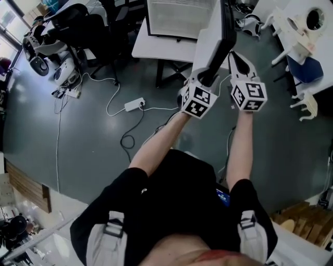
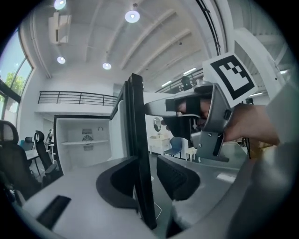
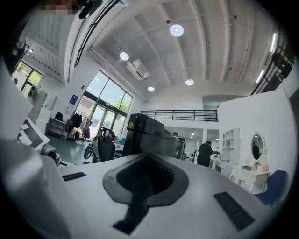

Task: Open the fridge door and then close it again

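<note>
The fridge door (image 1: 214, 37), white with a black edge, stands swung open toward me. Behind it the white fridge interior (image 1: 177, 15) with its shelves is exposed, and the same fridge interior (image 2: 81, 140) shows in the left gripper view. My left gripper (image 1: 207, 79) straddles the door's black edge (image 2: 139, 154). Its jaws stand apart, with a gap between the edge and the right pad (image 2: 180, 179). My right gripper (image 1: 238, 58) hovers just right of the door, apart from it. The right gripper (image 3: 145, 179) is shut with nothing in it.
The fridge stands on a white table (image 1: 148, 47). On the grey floor lie a power strip (image 1: 134, 104) and cables. Office chairs (image 1: 78, 21) crowd the far left. White furniture (image 1: 296, 28) and a blue seat (image 1: 307, 70) stand at the right.
</note>
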Tool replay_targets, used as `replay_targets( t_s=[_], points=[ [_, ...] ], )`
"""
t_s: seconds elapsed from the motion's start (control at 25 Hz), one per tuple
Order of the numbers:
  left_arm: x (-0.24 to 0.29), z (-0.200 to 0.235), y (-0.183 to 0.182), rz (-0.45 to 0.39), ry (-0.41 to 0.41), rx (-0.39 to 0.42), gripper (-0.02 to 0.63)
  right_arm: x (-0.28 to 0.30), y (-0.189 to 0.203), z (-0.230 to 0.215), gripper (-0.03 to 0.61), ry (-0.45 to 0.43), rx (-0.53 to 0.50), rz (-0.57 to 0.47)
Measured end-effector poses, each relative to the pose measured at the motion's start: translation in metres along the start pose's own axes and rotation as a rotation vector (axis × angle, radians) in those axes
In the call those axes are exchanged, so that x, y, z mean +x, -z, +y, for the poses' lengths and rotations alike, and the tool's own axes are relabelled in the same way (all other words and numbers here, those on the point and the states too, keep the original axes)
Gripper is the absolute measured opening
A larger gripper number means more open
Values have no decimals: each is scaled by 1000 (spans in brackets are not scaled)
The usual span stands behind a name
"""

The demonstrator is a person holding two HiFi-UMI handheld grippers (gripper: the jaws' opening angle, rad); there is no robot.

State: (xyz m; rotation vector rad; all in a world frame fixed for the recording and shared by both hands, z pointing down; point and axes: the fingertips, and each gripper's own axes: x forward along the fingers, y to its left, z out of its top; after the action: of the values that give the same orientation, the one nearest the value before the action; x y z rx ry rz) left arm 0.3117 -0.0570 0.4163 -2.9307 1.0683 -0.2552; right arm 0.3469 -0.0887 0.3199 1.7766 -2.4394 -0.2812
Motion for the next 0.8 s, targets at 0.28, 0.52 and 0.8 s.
replay_targets(
  t_s=[0.28,0.52,0.8],
  points=[
    [8,9,-7,-17,-7,1,109,7,-8,3,-6,-50,-47,6],
    [-3,35,-4,-32,-49,-30,109,21,-12,28,-6,-121,-60,-20],
    [-15,87,3,-27,-134,-49,107,57,-17,64,-6,-207,-59,-56]
  ],
)
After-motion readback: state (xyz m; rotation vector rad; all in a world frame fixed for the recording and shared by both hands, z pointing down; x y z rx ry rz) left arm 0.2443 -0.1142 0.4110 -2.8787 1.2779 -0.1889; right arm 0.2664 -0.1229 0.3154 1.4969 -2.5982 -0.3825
